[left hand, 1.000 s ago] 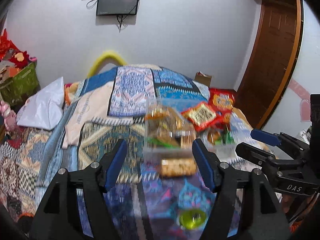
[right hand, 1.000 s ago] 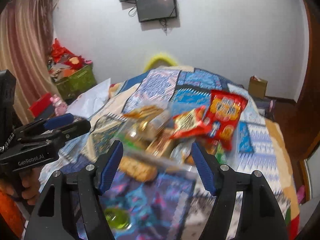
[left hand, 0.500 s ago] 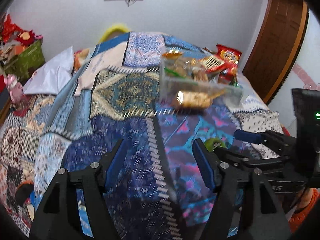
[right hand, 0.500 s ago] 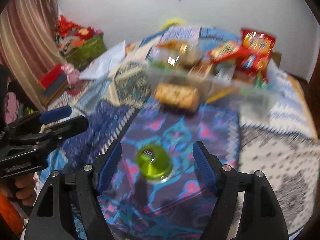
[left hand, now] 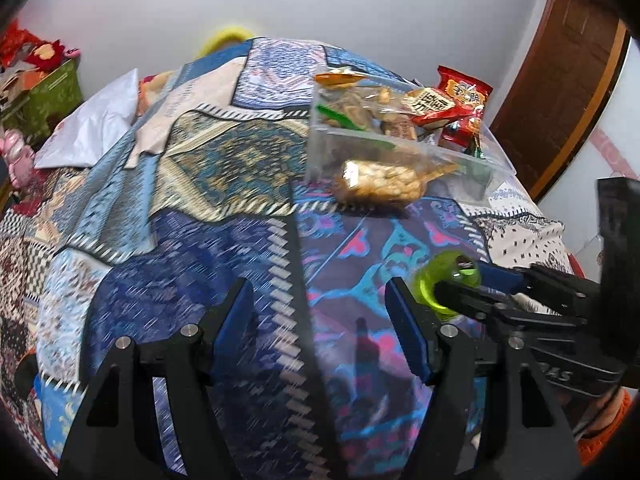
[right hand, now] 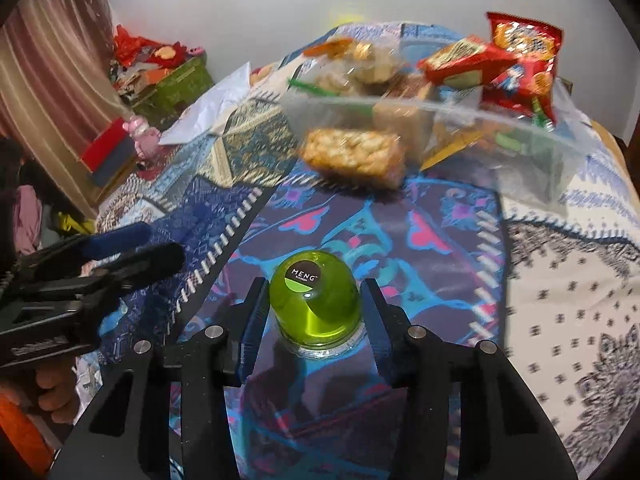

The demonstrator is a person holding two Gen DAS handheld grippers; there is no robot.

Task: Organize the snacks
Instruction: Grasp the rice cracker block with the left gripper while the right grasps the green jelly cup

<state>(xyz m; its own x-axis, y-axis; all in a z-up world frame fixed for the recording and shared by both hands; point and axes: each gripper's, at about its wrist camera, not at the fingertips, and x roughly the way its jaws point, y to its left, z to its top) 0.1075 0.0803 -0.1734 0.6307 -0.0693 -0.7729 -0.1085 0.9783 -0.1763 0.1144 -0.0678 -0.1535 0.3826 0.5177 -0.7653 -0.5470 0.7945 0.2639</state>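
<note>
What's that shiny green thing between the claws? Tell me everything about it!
The green jelly cup is a small see-through lime dome that looks like glossy plastic. It sits upside down on the patterned bedspread, its wider rim down and a round dark-and-green label reading MENG on top. The right gripper has just been closing around it; its blue pads sit against both sides. Nothing else touches it.

Left tongs [left hand: 320, 312]: two matte black, angular plastic arms with triangular cut-outs, each carrying silver round-head screws near the joint. Blue pads line the inner face of each fingertip [left hand: 404, 336]. Right tongs [right hand: 314, 312]: identical black frame, same silver screws, same blue pads. White lettering is printed on the side of each black body, blurred and only partly legible. An orange sleeve [left hand: 604, 436] shows at the wrist behind the handle.
</note>
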